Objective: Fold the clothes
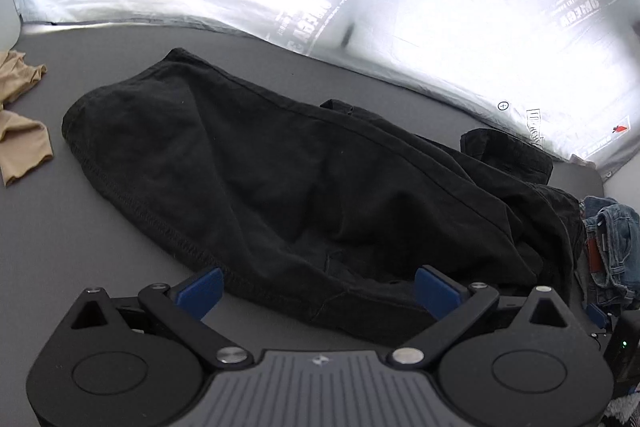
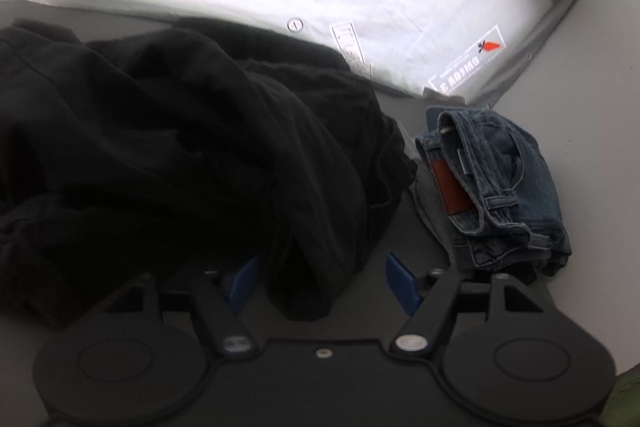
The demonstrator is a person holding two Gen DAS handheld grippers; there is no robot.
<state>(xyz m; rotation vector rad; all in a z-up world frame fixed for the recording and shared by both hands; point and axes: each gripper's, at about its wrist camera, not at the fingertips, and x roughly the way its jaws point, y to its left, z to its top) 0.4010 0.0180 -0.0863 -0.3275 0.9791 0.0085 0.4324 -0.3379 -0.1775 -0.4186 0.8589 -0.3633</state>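
Black cotton garment (image 1: 304, 187), matte knit with a stitched hem along its near edge, lies crumpled across the smooth grey counter (image 1: 60, 247). In the left wrist view it fills the centre, spreading from 10 o'clock down to 4 o'clock, with a raised seam line running diagonally across it.

Left gripper (image 1: 318, 291) sits low at 6 o'clock, its blue-padded fingers (image 1: 202, 289) spread wide apart, the garment's hem edge lying between them; whether the pads touch the cloth cannot be told.

Right gripper (image 2: 324, 283) also has its blue fingers (image 2: 402, 281) apart, with a bunched, rounded fold of the same black garment (image 2: 180, 147) lying between them, nothing clamped.

Folded blue denim jeans (image 2: 496, 183), coarse weave with belt loops and a brown leather patch, sit at 3 o'clock in the right wrist view, just beside the black cloth. In the left wrist view they show at the 4 o'clock edge (image 1: 612, 247).

Beige thin stretchy fabric (image 1: 20, 123), rumpled, lies at 9 o'clock, apart from the black garment.

Behind, a shiny silver creased sheet (image 1: 440, 7) printed with orange carrots and grey lettering spans 10 to 3 o'clock.
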